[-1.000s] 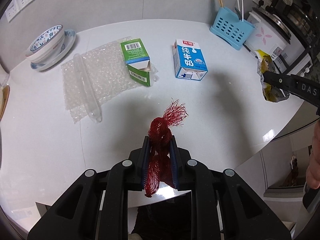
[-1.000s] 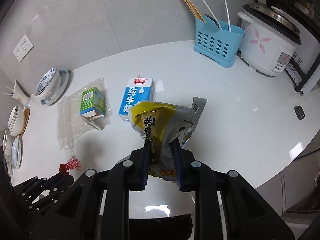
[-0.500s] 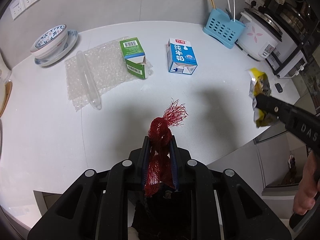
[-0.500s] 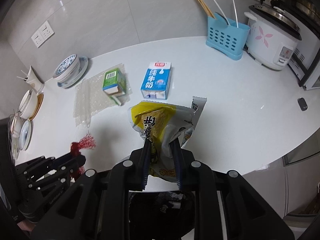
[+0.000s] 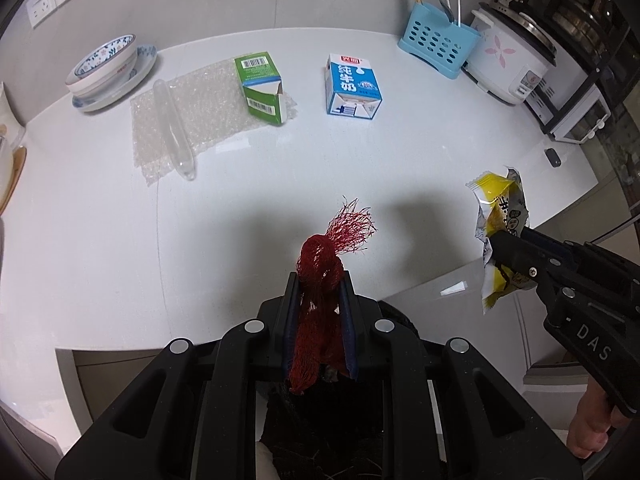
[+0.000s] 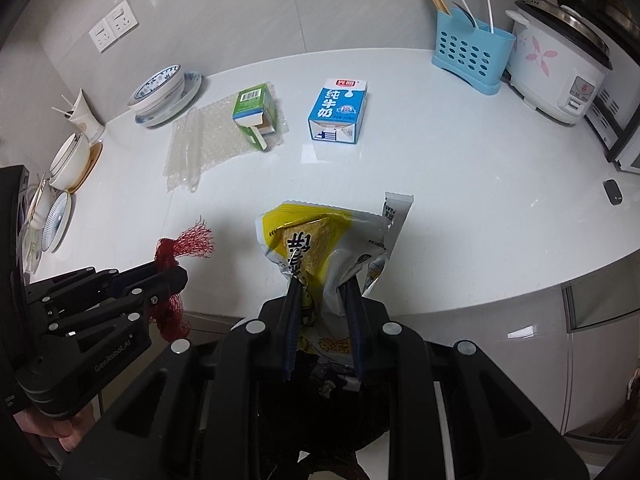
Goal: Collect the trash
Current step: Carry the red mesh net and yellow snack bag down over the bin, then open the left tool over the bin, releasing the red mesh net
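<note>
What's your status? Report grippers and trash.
Left hand-held gripper shut on red mesh net bag. Right hand-held gripper shut on yellow snack wrapper. Nothing blocking.

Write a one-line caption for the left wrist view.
Left gripper clamps red mesh netting; right gripper holds yellow snack wrapper.

Glossy white counter [image 5: 100, 240]; red mesh netting [image 5: 320, 280]; shiny, probably foil, yellow wrapper [image 6: 320, 248].

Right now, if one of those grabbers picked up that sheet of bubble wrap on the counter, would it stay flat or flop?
The bubble wrap would probably flop and drape: it is thin, clear film. It looks light. The green carton lies on one corner, so lifting the sheet would likely drag or tip it.
</note>
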{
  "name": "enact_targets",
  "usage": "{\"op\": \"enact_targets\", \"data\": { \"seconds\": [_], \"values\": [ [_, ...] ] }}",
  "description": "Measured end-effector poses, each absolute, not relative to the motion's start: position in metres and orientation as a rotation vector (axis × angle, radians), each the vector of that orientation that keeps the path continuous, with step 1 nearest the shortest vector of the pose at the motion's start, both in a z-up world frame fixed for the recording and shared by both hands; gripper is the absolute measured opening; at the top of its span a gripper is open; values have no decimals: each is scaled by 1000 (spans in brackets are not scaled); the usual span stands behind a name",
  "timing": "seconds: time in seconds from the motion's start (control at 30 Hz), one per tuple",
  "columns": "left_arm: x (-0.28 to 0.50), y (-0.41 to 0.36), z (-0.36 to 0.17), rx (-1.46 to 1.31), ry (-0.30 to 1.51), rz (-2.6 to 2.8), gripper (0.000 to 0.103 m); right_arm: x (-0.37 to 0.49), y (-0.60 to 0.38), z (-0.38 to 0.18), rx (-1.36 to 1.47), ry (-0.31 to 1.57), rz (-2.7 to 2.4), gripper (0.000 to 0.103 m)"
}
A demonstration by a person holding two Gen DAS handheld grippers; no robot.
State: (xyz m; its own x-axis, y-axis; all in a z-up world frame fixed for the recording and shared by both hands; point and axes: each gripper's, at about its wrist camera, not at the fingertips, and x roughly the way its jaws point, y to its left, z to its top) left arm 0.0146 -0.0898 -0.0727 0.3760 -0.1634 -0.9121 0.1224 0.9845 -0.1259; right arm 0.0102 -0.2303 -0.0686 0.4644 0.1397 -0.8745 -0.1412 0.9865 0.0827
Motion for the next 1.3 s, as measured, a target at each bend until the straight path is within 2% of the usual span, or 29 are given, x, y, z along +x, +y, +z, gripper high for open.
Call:
{"op": "enact_targets", "data": {
  "seconds": [0.63, 1.3],
  "values": [
    [-37, -95, -106, -85, 1212, -155, 18, -38, -253, -107, -15, 1142, 198, 20],
    [-72, -111, -164, -124, 1247, -106, 18, -63, -274, -179, -67, 1228, 213, 20]
  ]
}}
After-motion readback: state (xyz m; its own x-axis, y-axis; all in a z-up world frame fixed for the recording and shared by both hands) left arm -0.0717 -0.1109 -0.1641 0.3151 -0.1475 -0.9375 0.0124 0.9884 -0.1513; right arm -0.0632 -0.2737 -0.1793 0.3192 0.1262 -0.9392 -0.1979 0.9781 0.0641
